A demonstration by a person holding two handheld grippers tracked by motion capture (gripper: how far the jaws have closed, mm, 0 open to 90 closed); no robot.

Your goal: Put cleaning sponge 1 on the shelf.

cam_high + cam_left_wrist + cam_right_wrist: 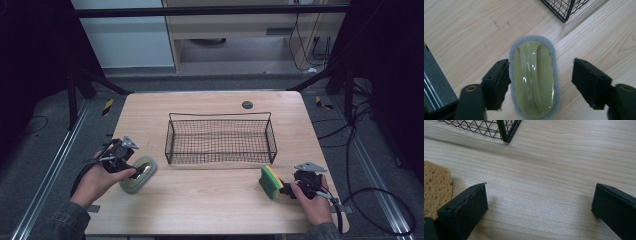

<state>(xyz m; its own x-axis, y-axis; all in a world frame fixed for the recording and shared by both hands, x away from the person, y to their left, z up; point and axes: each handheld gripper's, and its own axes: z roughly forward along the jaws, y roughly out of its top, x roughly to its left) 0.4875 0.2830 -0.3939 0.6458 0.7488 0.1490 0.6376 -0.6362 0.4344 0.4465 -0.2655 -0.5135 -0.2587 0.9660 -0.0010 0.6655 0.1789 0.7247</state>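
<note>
An oval scrubber [141, 172] with a glossy yellow-green top and a grey felt rim lies flat on the wooden table at the front left. My left gripper [132, 170] reaches over it from the left. In the left gripper view the scrubber [534, 80] lies between the jaws of the left gripper [540, 63]; the left jaw touches its felt rim and the right jaw stands clear of it. A yellow-and-green sponge [270, 181] stands on edge at the front right. My right gripper [286, 189] sits just right of it, open. In the right gripper view, bare wood lies between the jaws of the right gripper [541, 186] and the sponge [435, 186] is outside the left jaw.
A black wire basket [220, 142] stands in the middle of the table; its corner shows beyond each gripper [566, 8] [507, 130]. A small dark disc [247, 104] lies near the far edge. The table's front edge runs close under both hands.
</note>
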